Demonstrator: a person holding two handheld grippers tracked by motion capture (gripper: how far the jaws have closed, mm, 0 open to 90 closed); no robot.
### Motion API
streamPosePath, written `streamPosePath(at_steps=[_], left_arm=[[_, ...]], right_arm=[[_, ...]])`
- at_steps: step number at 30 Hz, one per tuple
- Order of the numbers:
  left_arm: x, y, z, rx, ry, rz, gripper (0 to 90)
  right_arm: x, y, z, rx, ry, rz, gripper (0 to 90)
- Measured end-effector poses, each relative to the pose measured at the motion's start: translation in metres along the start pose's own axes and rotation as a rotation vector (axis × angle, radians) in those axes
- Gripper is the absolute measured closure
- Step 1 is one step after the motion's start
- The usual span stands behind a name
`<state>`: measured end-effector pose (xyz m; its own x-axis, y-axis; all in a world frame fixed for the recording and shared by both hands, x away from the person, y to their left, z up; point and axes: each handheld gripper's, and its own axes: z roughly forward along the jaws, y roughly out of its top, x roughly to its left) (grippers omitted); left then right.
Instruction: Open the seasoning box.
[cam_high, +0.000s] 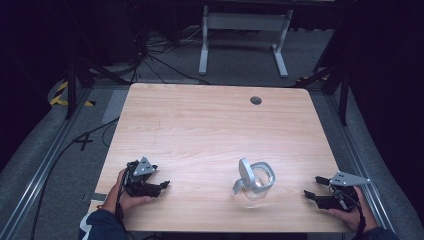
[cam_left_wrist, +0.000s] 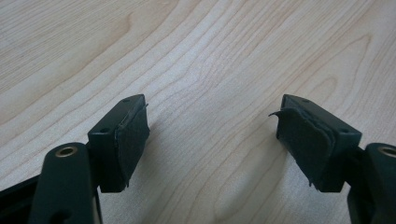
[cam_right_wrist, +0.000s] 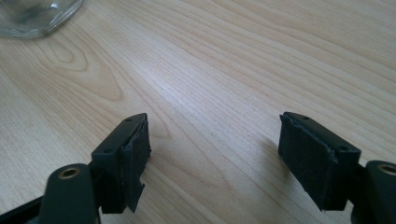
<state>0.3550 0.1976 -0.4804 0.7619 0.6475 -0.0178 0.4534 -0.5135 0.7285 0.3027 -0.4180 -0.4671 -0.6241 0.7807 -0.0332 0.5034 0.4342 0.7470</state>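
High view shows a clear glass jar with a hinged grey metal lid (cam_high: 255, 180) upright near the wooden table's (cam_high: 210, 125) front edge; right gripper (cam_high: 314, 193), nearer it, and left gripper (cam_high: 162, 185) both point at it, jaws apart, holding nothing.

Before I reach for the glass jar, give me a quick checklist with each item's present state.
1. Left gripper open, nothing between its jaws: ok.
2. Right gripper open, nothing between its jaws: ok.
3. Jar free of both grippers: ok.
4. Jar lid closed: not ok, it stands tilted up at the jar's left side.
5. Path from right gripper to jar over bare table: ok.
6. Jar contents: cannot tell.
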Motion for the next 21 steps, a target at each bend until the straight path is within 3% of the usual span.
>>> streamPosePath(at_steps=[21], left_arm=[[0.0004,0.0009,-0.0002,0.010,0.000,0.009,24.5]], right_arm=[[0.0004,0.0009,0.0009,0.001,0.001,0.001,24.2]])
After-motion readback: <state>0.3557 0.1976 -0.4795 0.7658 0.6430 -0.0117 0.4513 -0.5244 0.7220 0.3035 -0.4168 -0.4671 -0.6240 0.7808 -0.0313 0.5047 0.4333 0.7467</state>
